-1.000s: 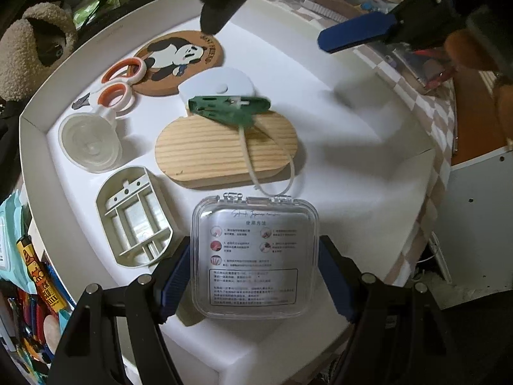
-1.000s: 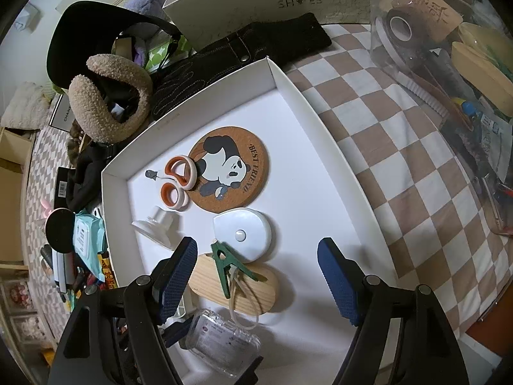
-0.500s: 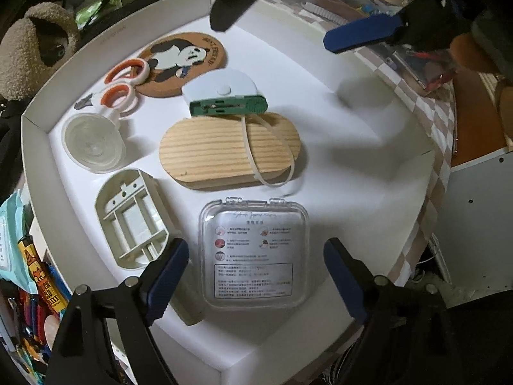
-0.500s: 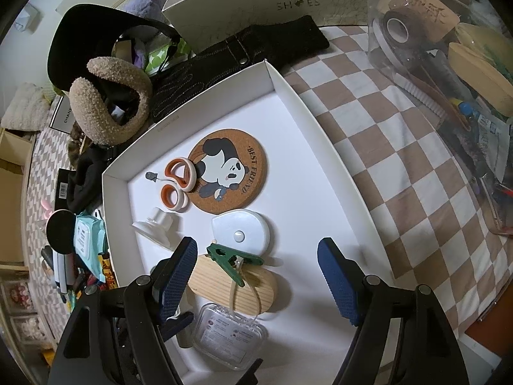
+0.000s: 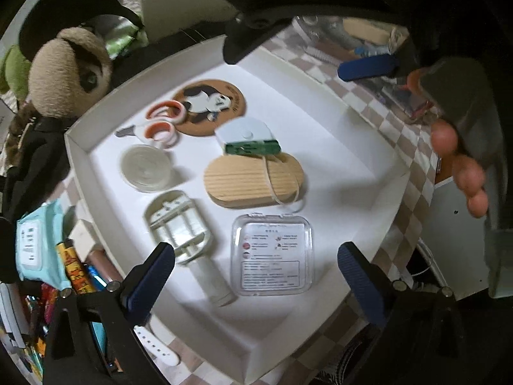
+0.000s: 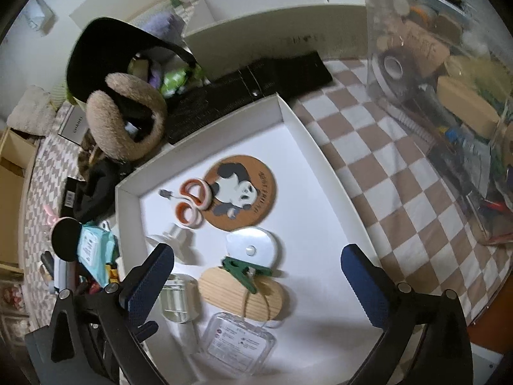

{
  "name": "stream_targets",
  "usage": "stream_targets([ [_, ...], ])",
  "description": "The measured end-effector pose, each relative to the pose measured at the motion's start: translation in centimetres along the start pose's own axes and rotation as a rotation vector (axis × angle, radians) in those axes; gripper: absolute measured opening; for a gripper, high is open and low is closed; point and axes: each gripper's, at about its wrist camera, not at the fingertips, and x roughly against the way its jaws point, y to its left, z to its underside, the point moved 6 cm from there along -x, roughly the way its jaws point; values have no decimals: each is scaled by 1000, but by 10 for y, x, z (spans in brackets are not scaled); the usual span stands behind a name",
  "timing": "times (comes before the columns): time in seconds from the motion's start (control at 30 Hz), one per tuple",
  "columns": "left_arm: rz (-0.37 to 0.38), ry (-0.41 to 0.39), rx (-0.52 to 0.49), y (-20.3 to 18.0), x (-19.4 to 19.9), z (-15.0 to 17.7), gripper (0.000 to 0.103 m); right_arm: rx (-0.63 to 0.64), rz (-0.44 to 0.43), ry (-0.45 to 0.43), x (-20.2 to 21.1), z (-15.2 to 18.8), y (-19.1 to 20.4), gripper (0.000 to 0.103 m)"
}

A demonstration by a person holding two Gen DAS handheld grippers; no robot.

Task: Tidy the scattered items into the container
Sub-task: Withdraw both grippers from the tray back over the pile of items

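We are seeing the clear plastic case lying flat inside the white tray, near its edge. Left gripper and right gripper are hanging wide, empty; lifting carelessly risks snagging it.

a brown-and-white checkered tablecloth covers the table, with a pale wall beyond it.

White tray; brown-and-white checked cloth; green clip; orange-and-white scissors; cork-brown coaster with black-and-white panda.
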Motion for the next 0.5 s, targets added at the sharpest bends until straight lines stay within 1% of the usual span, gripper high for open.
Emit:
stream_targets([
  [0.07, -9, -20, 8, 4, 7, -1, 102, 0, -13, -13, 4, -1, 4, 103],
  [0.23, -37, -58, 26, 20, 23, 4, 103, 42, 0, -52, 12, -3, 19, 103],
  [0.33, -51, -76, 42, 30, 30, 6, 103, 54, -6, -76, 16, -4, 27, 103],
  [0.5, -65, -120, 85, 53, 52, 12, 103, 81, -25, -102, 20, -4, 46, 103],
])
